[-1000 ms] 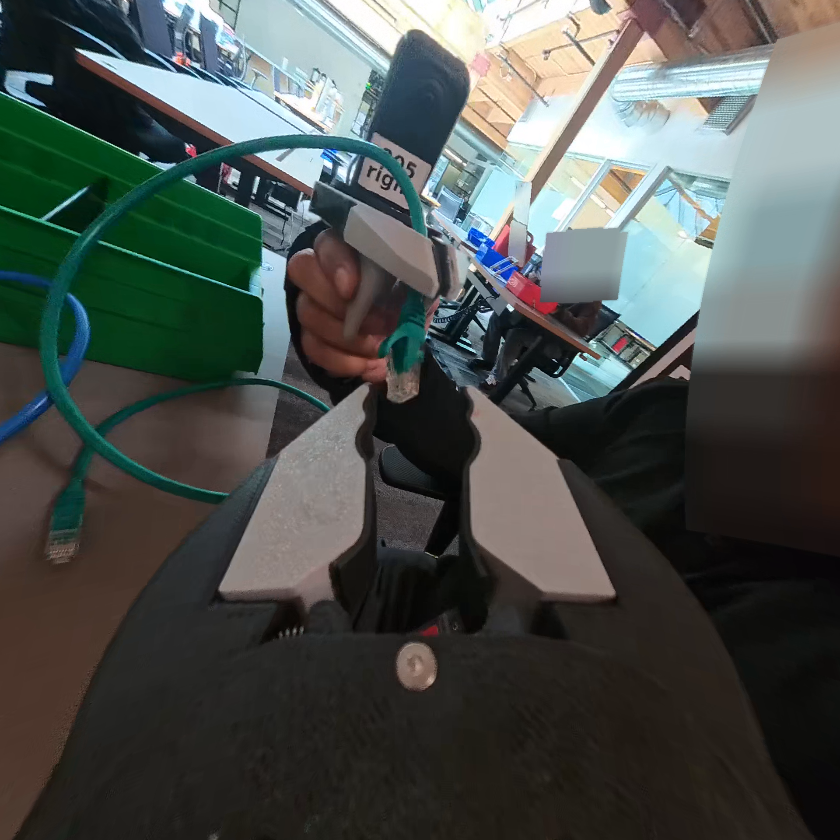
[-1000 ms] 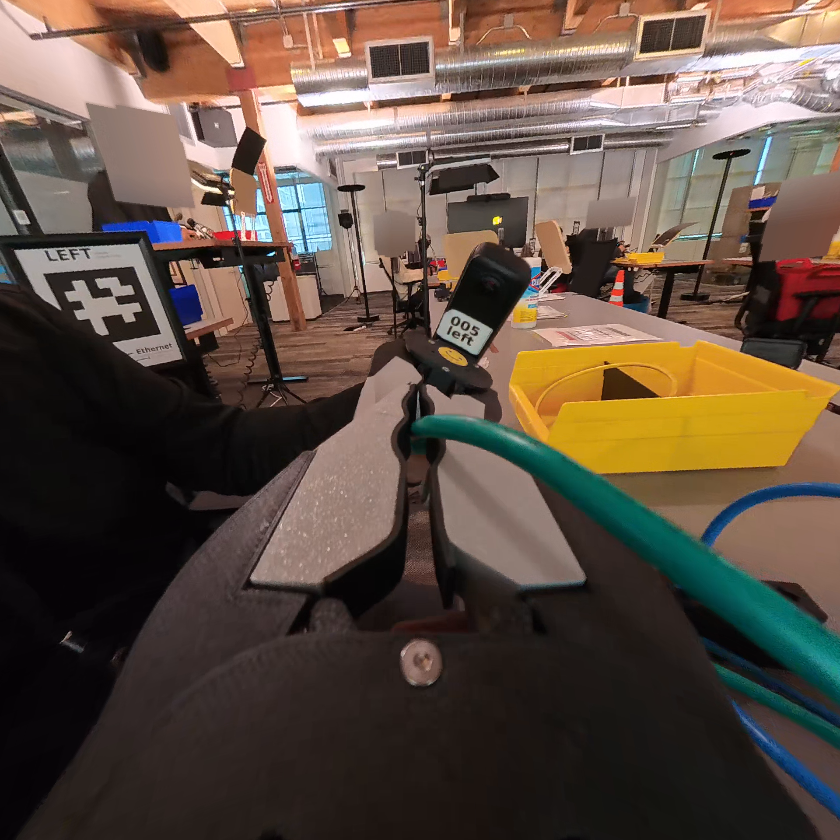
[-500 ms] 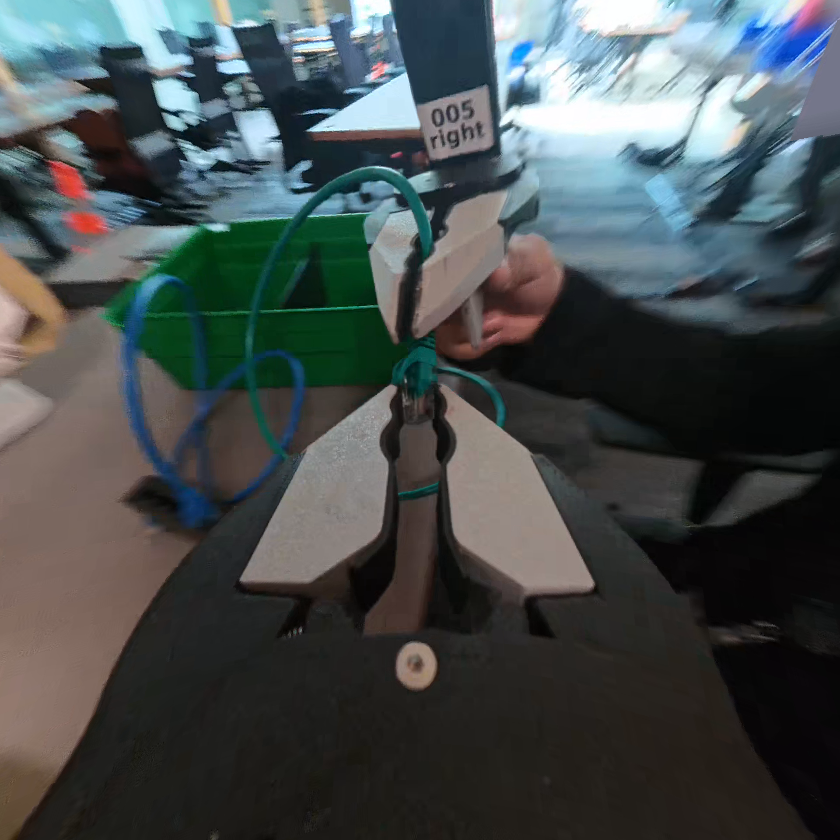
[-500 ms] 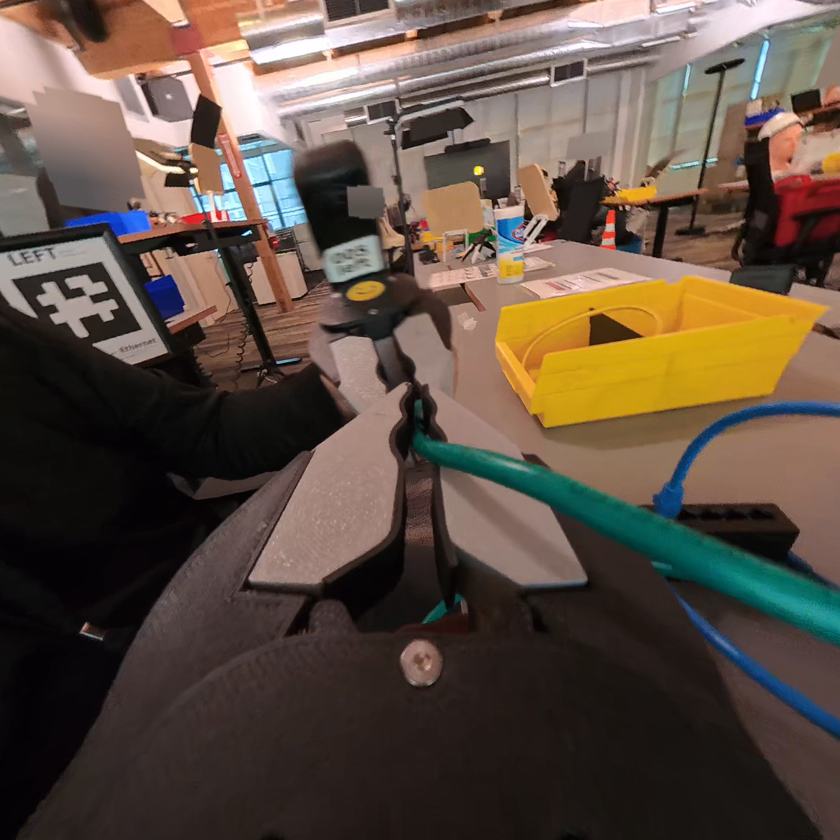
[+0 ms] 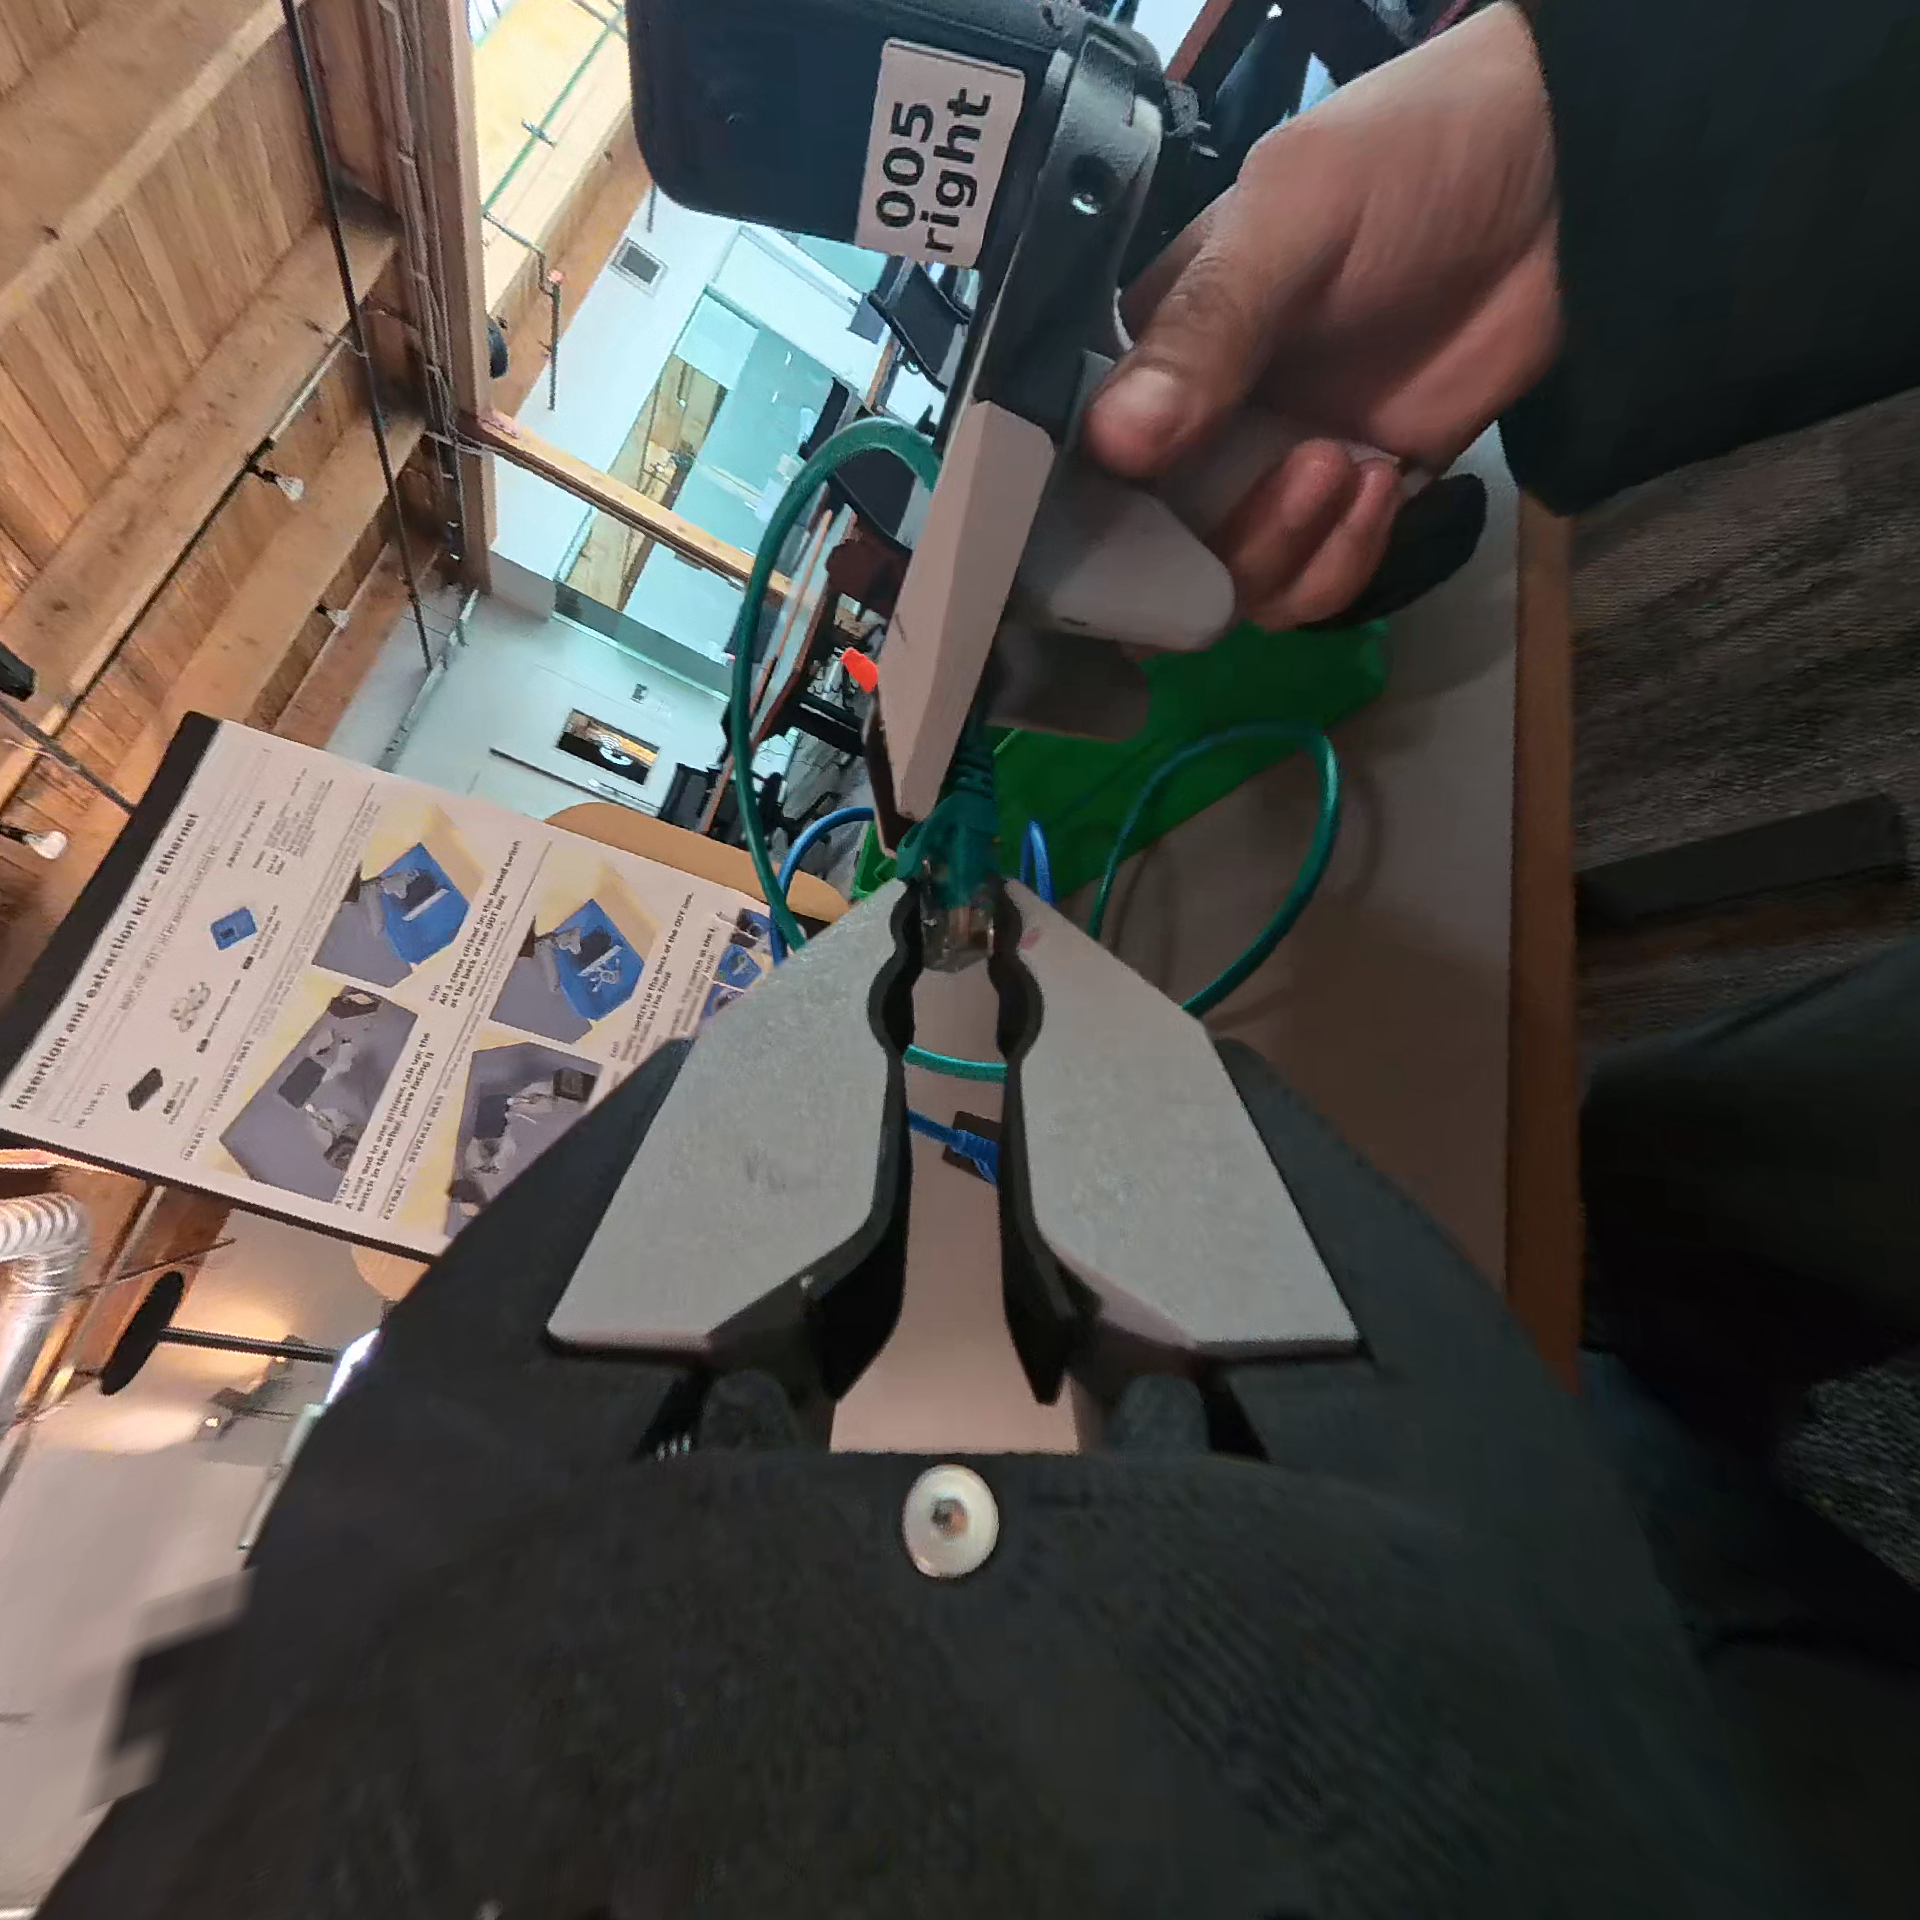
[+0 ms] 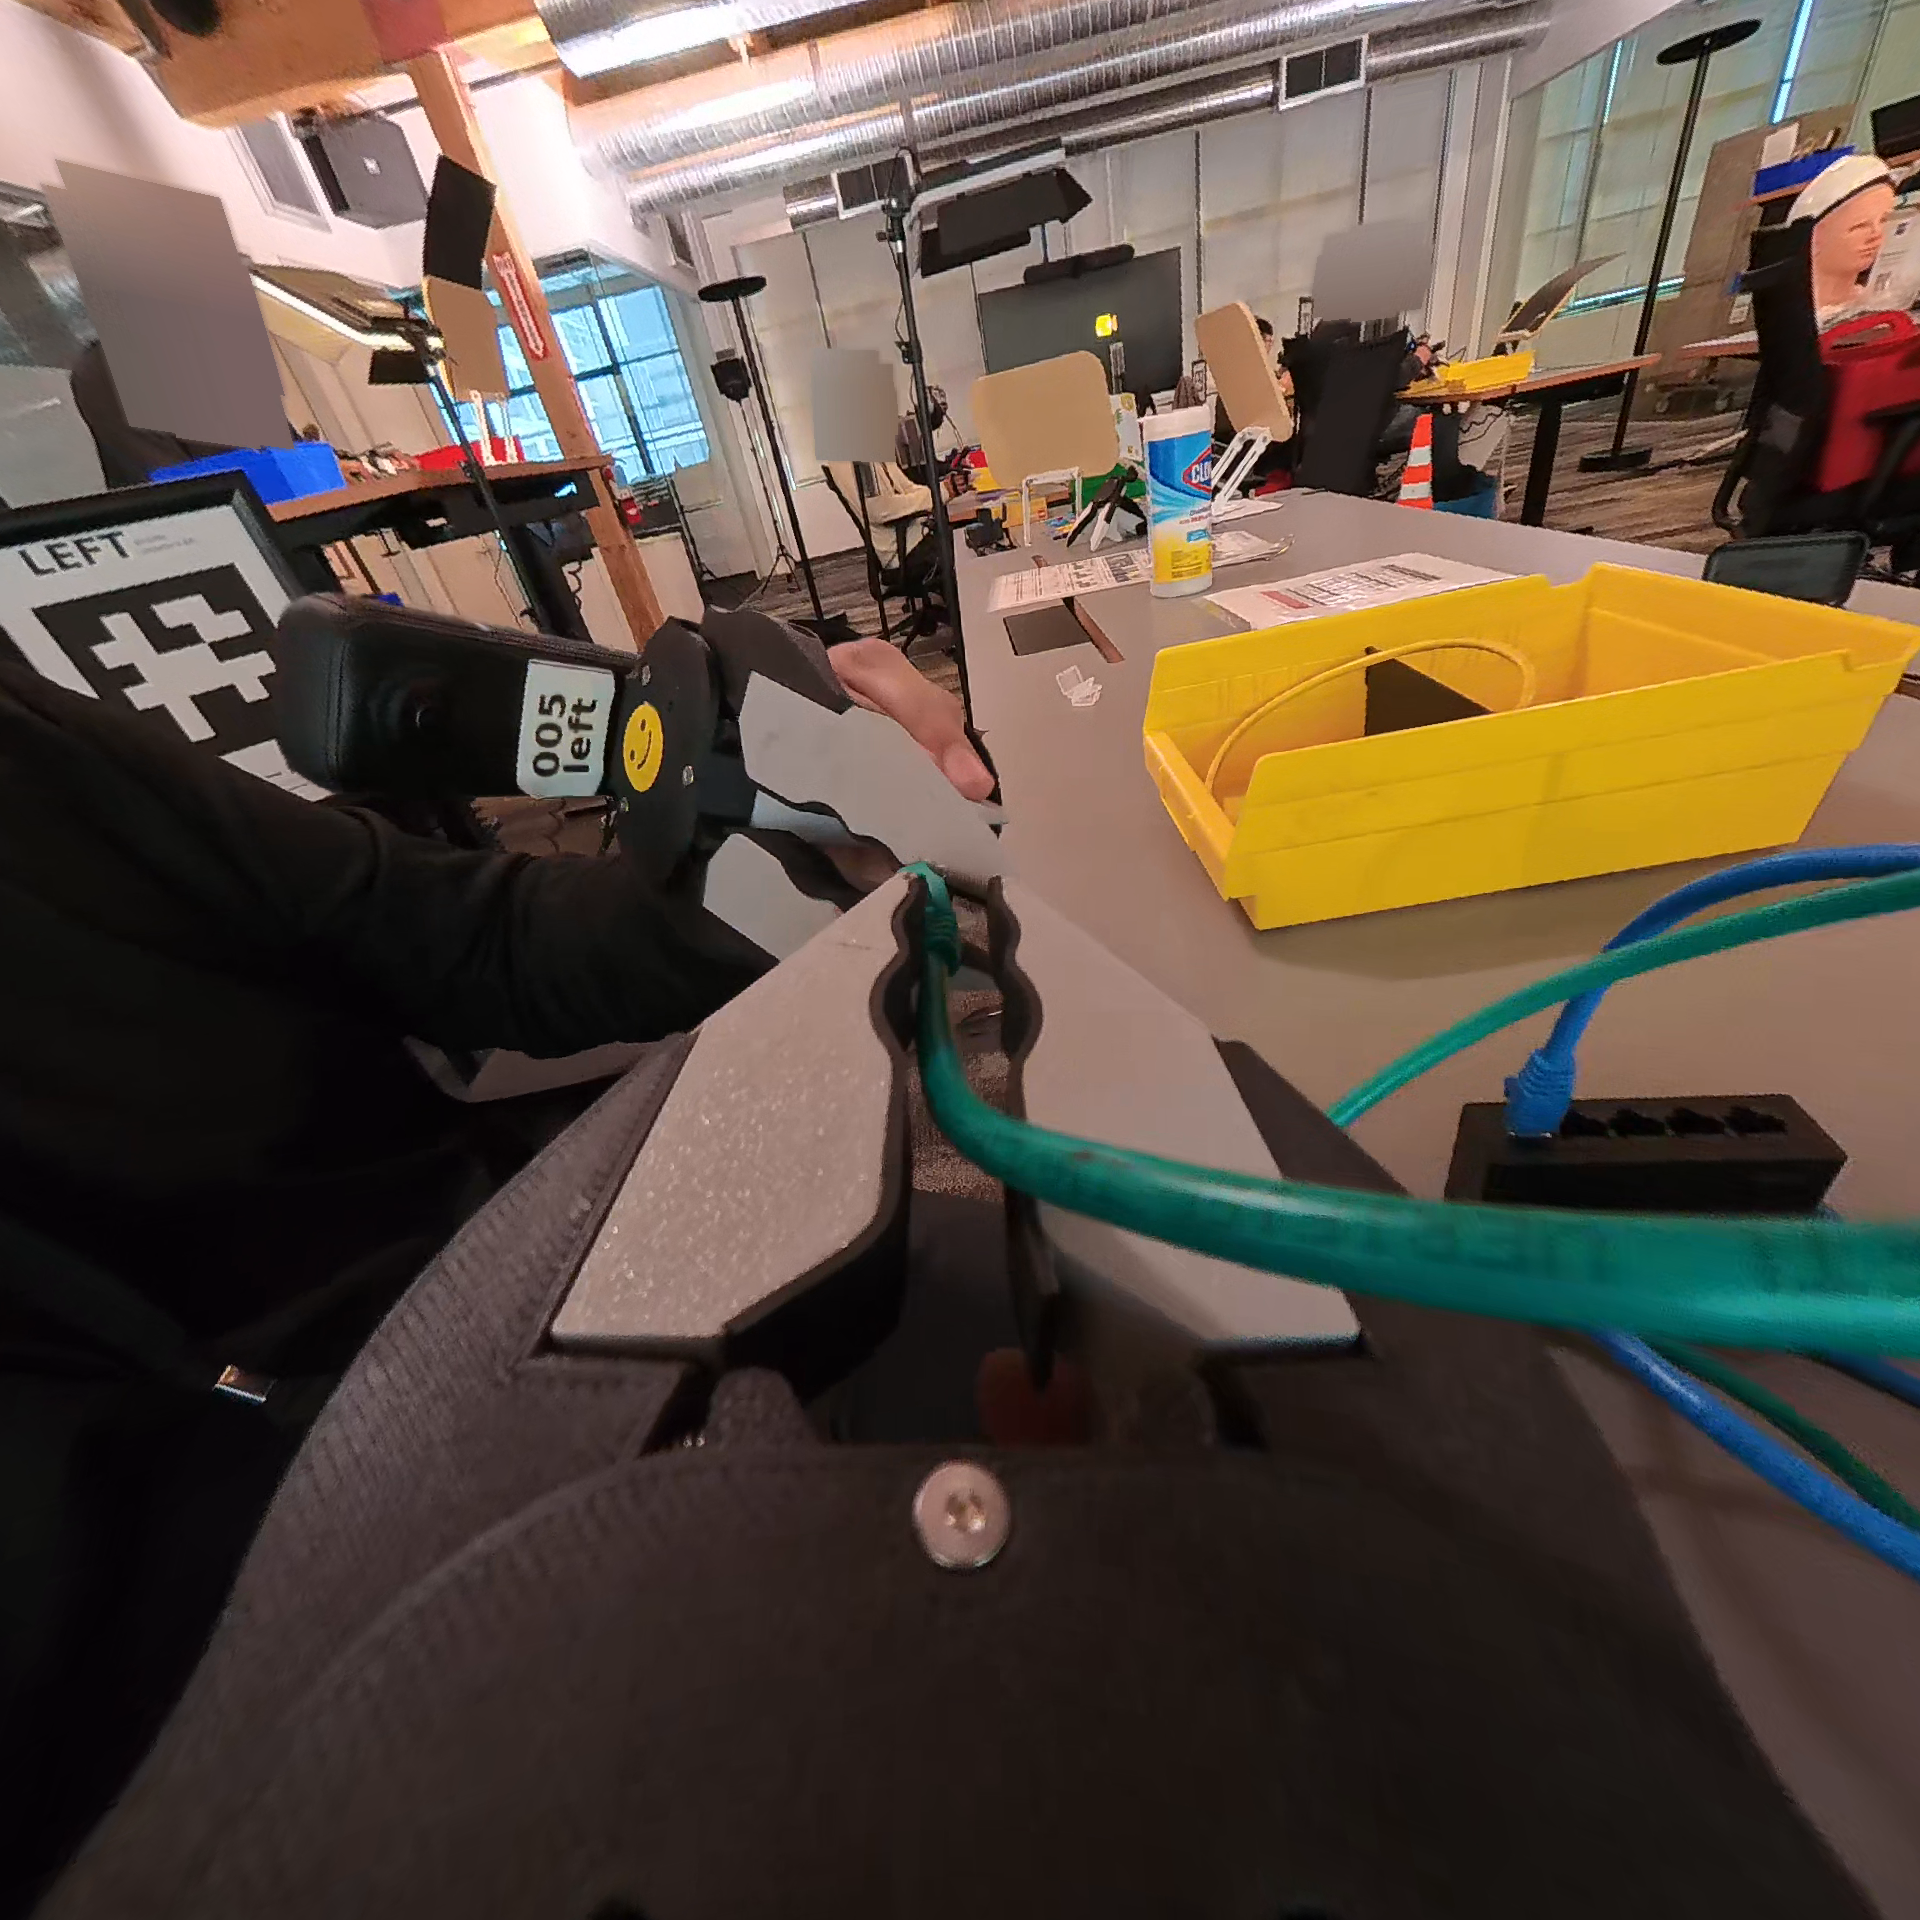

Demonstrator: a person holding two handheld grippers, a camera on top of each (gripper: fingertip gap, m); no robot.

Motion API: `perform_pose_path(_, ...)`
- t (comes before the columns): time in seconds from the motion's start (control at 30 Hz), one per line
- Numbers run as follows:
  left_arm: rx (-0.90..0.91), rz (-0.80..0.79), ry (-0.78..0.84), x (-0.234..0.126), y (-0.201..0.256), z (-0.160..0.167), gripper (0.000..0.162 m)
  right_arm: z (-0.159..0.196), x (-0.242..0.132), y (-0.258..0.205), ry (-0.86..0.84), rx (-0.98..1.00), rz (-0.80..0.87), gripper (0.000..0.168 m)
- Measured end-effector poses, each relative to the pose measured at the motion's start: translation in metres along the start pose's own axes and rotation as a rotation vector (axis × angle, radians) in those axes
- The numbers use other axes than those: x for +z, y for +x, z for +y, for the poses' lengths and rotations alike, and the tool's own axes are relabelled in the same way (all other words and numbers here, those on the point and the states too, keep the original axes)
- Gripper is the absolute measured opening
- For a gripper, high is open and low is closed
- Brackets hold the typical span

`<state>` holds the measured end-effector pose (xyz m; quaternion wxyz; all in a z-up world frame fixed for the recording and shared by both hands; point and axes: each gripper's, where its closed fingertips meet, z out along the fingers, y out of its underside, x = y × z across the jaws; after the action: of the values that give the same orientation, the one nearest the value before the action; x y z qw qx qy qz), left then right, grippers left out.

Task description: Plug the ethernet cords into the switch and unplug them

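Since the earlier frames the left gripper point(image 5: 954, 935) has rolled onto its side and closed in on the plug point(image 5: 958, 914) of the green cord point(image 6: 1351, 1236), which previously hung clear ahead of its tips. The clear plug with its green boot now sits between the left gripper's fingertips, the jaws narrowed around it; whether they actually clamp it cannot be told. The right gripper point(image 6: 951, 914) has its jaws closed on the green cord just behind the boot, and the cord runs back over its right finger toward the switch point(image 6: 1642, 1153). The switch is a low black box with a row of ports, lying on the grey table point(image 6: 1101, 831). One blue cord point(image 6: 1538, 1091) is plugged into its leftmost port. A yellow bin point(image 6: 1507, 810) stands beyond the switch; a green bin point(image 5: 1195, 727) lies behind the right gripper in the left wrist view. Each gripper carries a white printed label, the left one also a yellow smiley sticker point(image 6: 642, 746). A printed instruction sheet point(image 5: 343, 997) stands left of the grippers.
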<state>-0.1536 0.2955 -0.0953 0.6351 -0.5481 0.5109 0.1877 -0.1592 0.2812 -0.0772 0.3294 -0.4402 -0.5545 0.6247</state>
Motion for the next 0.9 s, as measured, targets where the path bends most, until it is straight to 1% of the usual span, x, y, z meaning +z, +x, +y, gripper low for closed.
perform_pose_path(0.07, 0.009, -0.002, 0.009, 0.001, 0.001, -0.002, 0.009, 0.000, -0.002, 0.000, 0.001, -0.009, -0.003, 0.011)
perform_pose_path(0.13, -0.003, -0.002, 0.021, 0.002, 0.000, -0.003, 0.010, -0.001, -0.006, 0.003, 0.009, -0.016, 0.013, 0.017)
perform_pose_path(0.2, -0.017, -0.002, 0.028, 0.002, -0.001, -0.004, 0.010, -0.003, -0.010, -0.001, 0.023, -0.017, -0.014, 0.018)
perform_pose_path(0.33, -0.043, 0.012, 0.055, 0.002, -0.002, -0.009, 0.009, 0.004, -0.010, -0.007, -0.020, -0.076, -0.027, 0.017)
perform_pose_path(0.47, -0.043, 0.012, 0.052, 0.004, 0.000, -0.010, 0.009, 0.005, -0.004, -0.010, -0.028, -0.083, -0.042, 0.009)
perform_pose_path(0.6, -0.044, 0.012, 0.037, 0.004, 0.001, -0.007, 0.009, 0.007, -0.003, -0.008, -0.043, -0.088, -0.032, 0.009)
perform_pose_path(0.67, -0.080, 0.032, 0.005, 0.007, 0.002, -0.001, 0.010, 0.010, -0.002, -0.004, -0.069, -0.103, 0.001, 0.009)
perform_pose_path(0.73, -0.160, 0.062, -0.029, 0.008, 0.003, 0.006, 0.010, 0.011, 0.000, 0.002, -0.087, -0.097, 0.039, 0.009)
perform_pose_path(0.8, -0.350, 0.126, -0.092, 0.007, 0.005, 0.017, 0.022, 0.008, -0.003, 0.010, -0.078, -0.107, 0.097, 0.009)
perform_pose_path(0.87, -0.577, 0.207, -0.137, 0.002, 0.009, 0.028, 0.041, 0.003, -0.012, 0.016, -0.068, -0.112, 0.144, 0.009)
perform_pose_path(0.9, -0.673, 0.226, -0.145, -0.001, 0.009, 0.035, 0.043, 0.001, -0.018, 0.021, -0.070, -0.121, 0.184, 0.009)
